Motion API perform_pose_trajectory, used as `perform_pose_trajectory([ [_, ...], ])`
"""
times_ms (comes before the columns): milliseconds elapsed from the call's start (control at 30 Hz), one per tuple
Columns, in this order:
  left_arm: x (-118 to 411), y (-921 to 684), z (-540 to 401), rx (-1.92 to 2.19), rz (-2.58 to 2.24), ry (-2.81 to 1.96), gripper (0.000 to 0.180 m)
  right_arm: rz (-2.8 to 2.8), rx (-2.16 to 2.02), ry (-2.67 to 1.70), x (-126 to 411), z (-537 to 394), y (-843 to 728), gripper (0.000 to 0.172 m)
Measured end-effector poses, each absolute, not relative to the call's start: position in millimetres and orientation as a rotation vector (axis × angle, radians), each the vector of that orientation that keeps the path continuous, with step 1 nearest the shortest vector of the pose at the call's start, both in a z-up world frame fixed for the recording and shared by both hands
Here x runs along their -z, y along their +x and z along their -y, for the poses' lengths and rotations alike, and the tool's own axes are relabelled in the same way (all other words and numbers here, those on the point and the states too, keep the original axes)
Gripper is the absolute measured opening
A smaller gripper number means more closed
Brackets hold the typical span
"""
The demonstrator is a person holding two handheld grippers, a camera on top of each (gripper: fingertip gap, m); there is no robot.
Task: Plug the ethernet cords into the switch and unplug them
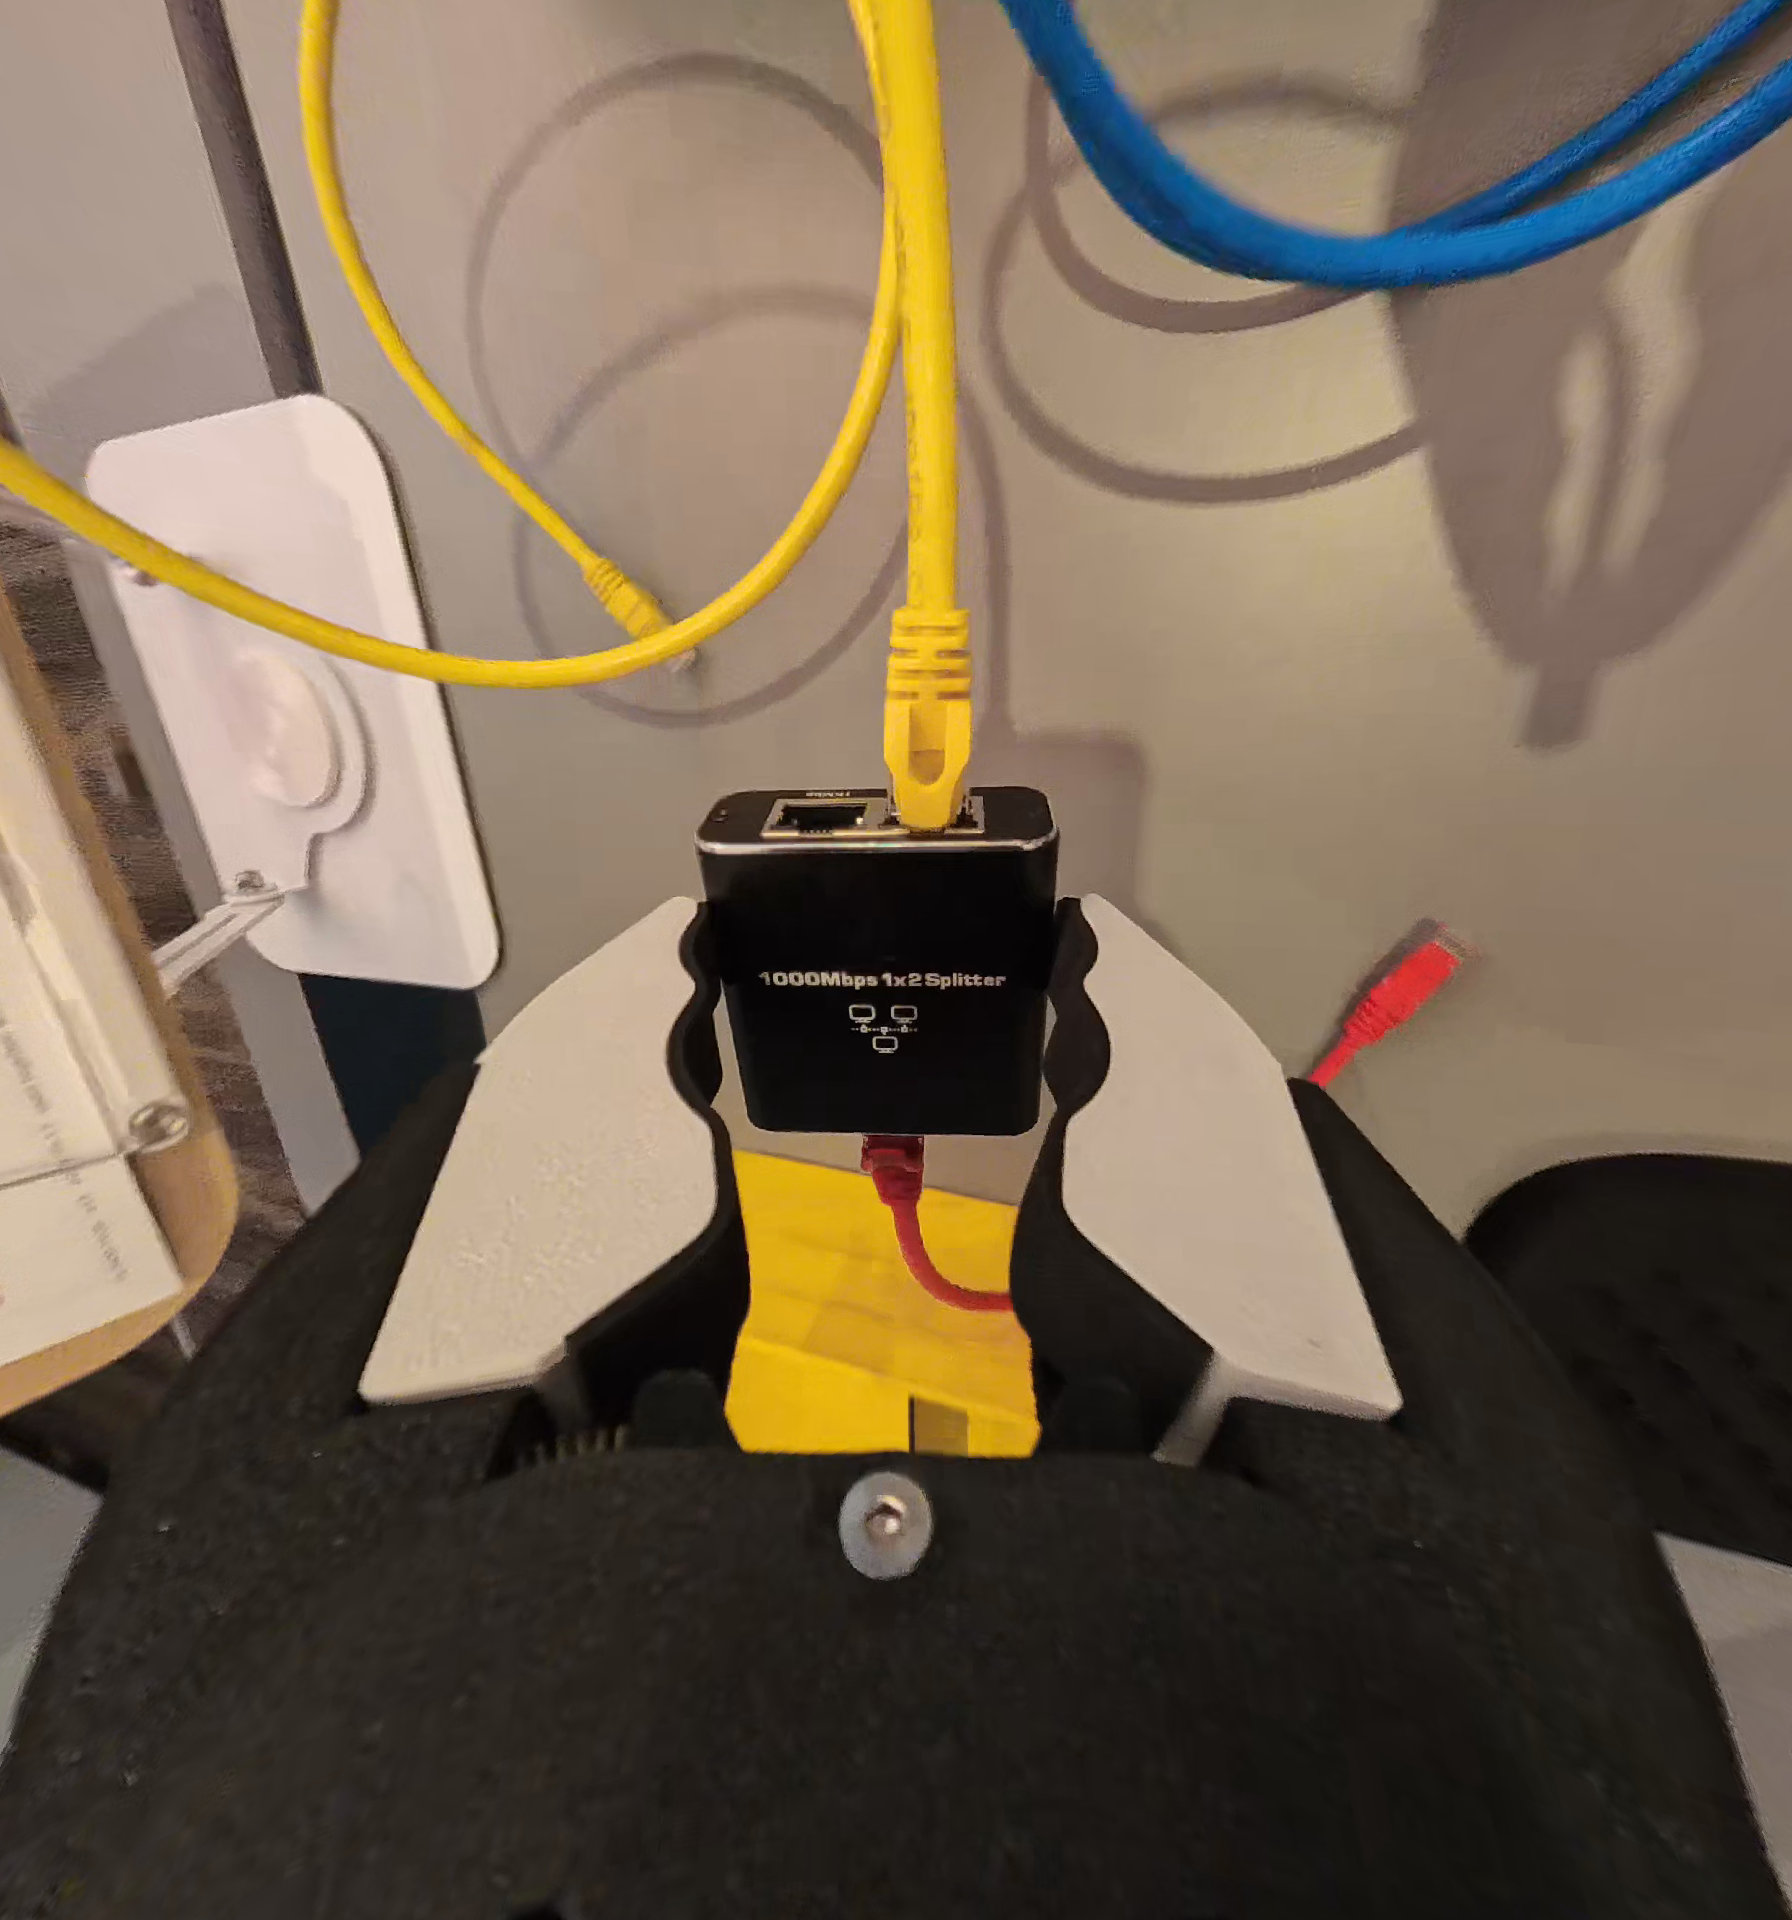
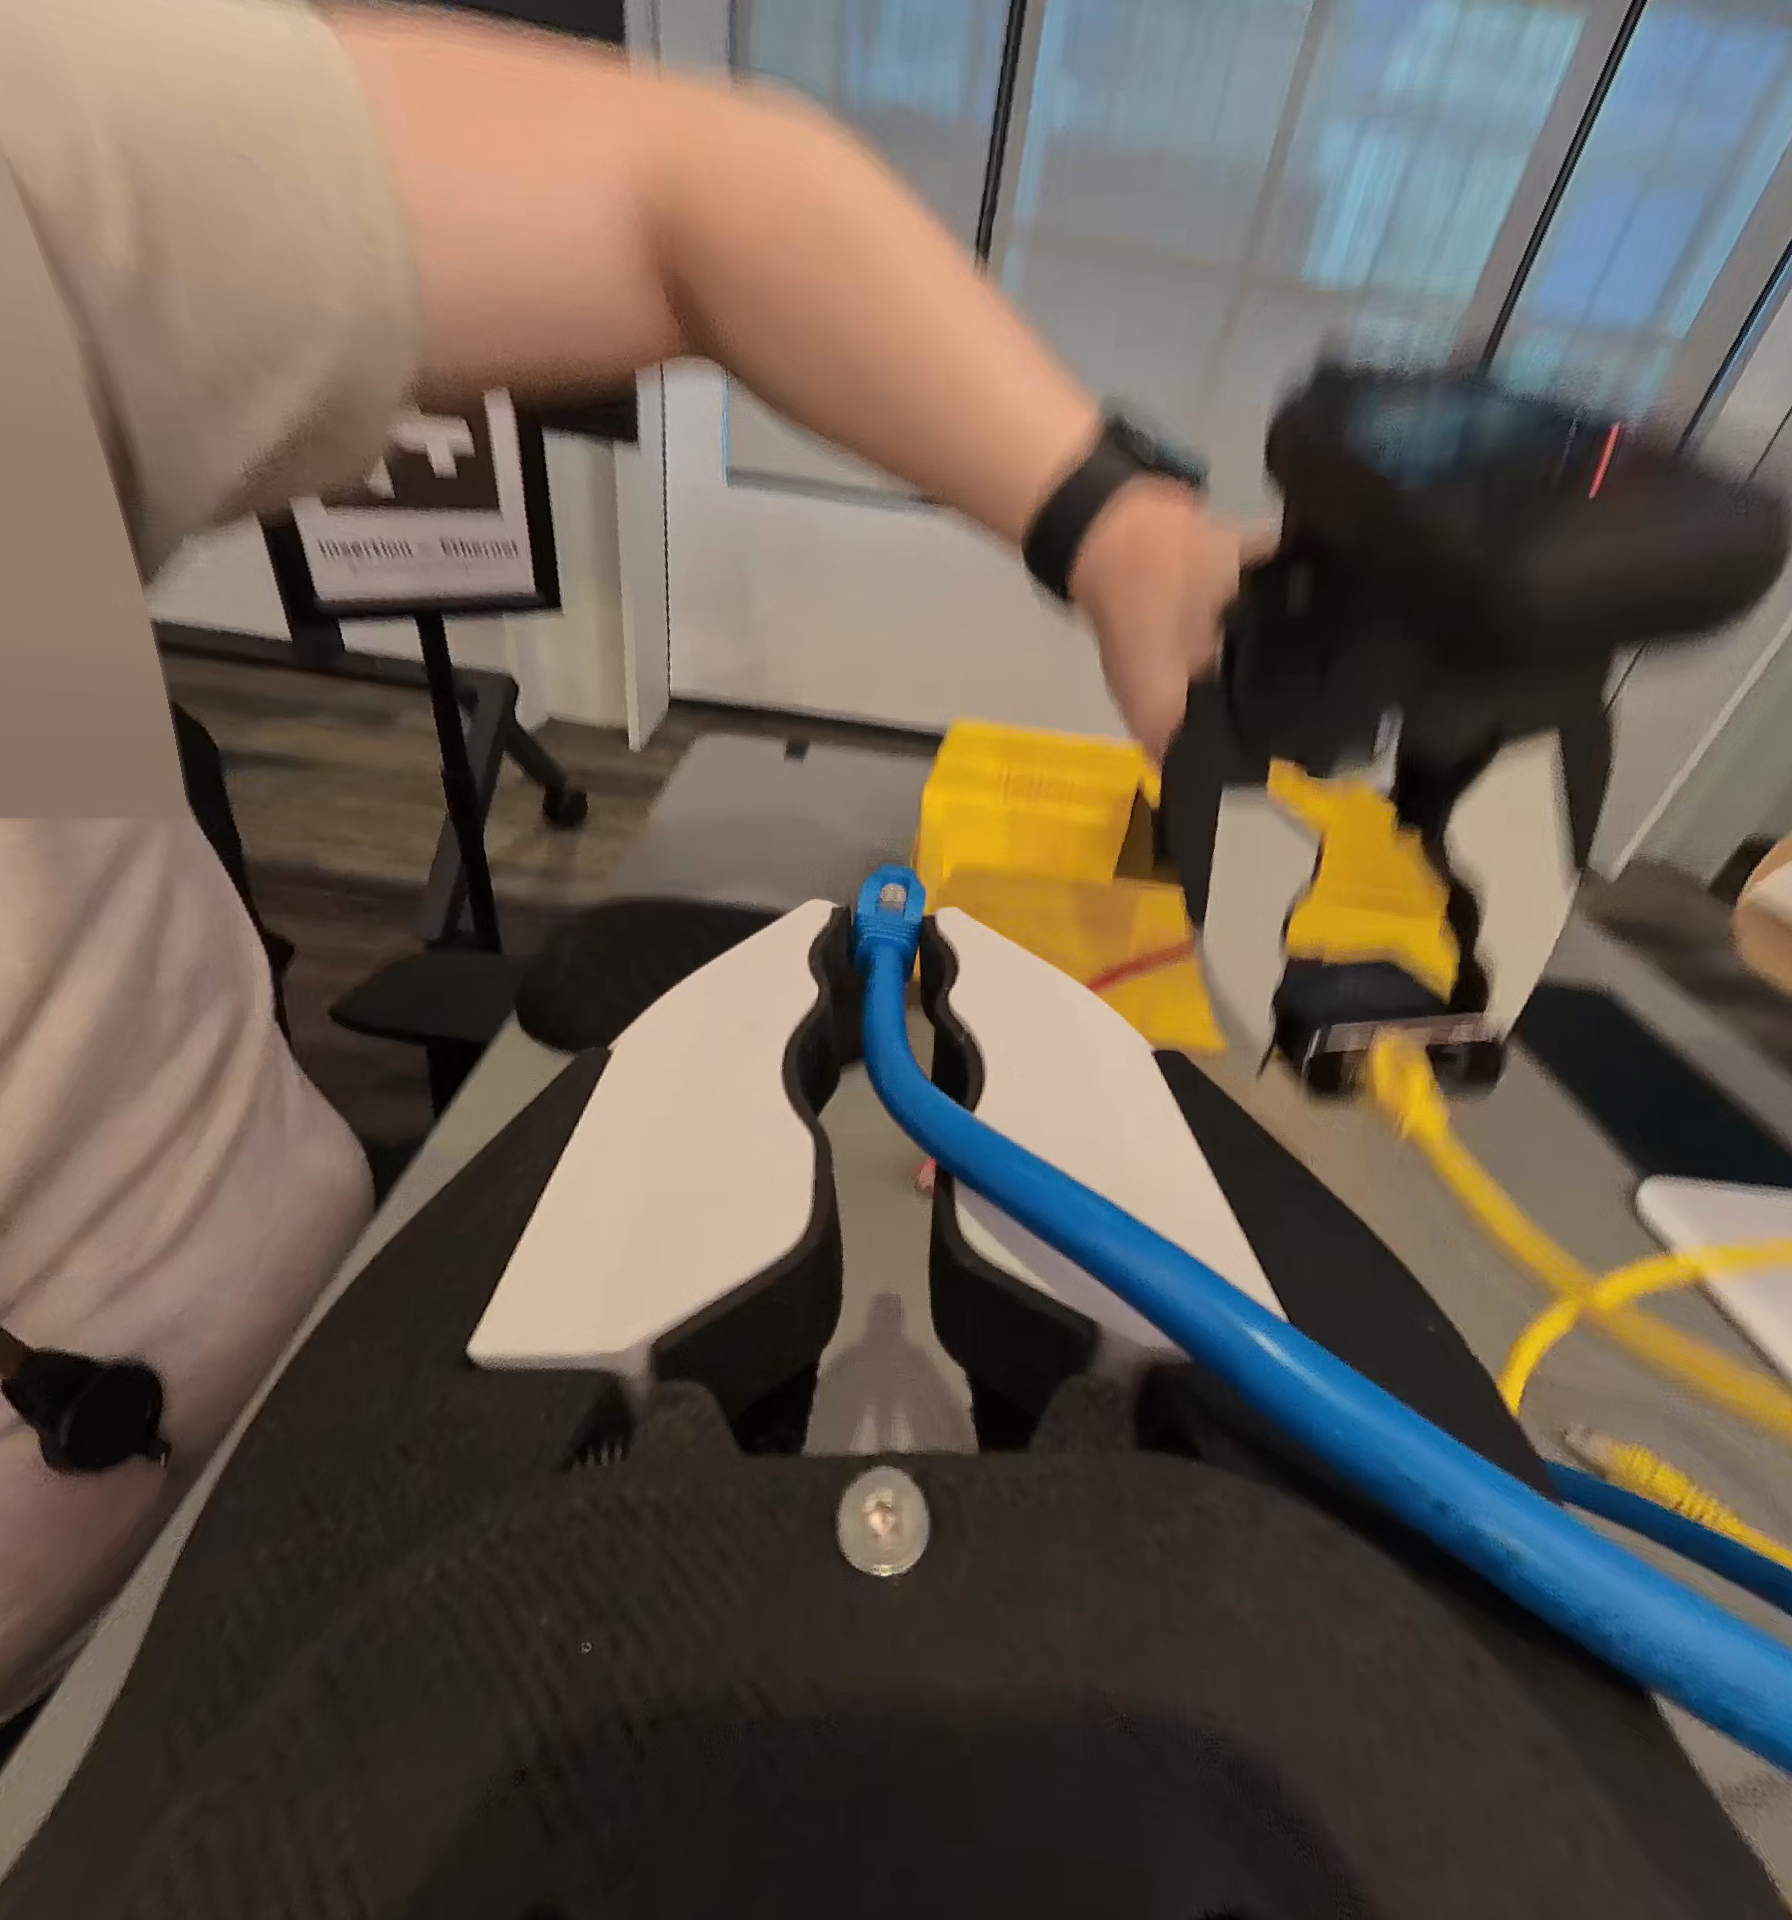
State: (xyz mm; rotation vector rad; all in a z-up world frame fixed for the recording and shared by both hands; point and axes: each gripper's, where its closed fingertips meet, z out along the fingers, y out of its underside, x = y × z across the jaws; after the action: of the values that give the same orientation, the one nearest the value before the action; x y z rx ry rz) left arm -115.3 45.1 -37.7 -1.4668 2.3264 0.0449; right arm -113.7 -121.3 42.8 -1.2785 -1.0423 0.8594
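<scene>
Switch point(image 1: 881, 977), a small black box with white print on its top face, sits clamped between the 2 black pads of the left gripper point(image 1: 879, 935), 1 pad pressing each side. Its far face carries 2 ports: the left port point(image 1: 817, 818) is bare, and the right one holds the plug of a yellow cord point(image 1: 928, 707) that runs up and out of the left wrist view. A red cord point(image 1: 907, 1205) is plugged into the near face and curls over a yellow block point(image 1: 871, 1340) under the gripper. A second yellow cord point(image 1: 435, 644) loops across the grey tabletop point(image 1: 1287, 727), its loose plug point(image 1: 622, 603) lying near the loop, toward a white flat device point(image 1: 300, 686) at the left. A loose red plug point(image 1: 1401, 987) lies to the right of the switch.

Right gripper point(image 2: 887, 935) is closed narrow on the boot of a blue cord point(image 2: 1183, 1288); both pads touch it and the plug tip point(image 2: 890, 896) pokes past the fingertips, well apart from the switch. The cord trails back over the right finger. A person's hand point(image 2: 1162, 623) holds the left gripper, which is blurred in the right wrist view.
</scene>
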Motion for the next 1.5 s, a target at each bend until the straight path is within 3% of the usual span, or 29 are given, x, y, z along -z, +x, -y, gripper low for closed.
perform_pose_trajectory([
  [400,-38.5,-133.0,2.4,0.139,-2.34,-1.287,0.061,0.789,-0.775,-1.427,-9.3,55.9,-102.2,0.013],
  [667,-22.3,-142.4,47.5,0.245,-2.467,-1.214,0.061,0.655,-0.787,-1.163,-53.9,68.8,-76.6,0.013],
  [1500,-7.7,-132.2,63.1,0.262,-2.542,-1.254,0.061,0.792,-0.78,-1.187,-41.8,74.4,-96.7,0.013],
])
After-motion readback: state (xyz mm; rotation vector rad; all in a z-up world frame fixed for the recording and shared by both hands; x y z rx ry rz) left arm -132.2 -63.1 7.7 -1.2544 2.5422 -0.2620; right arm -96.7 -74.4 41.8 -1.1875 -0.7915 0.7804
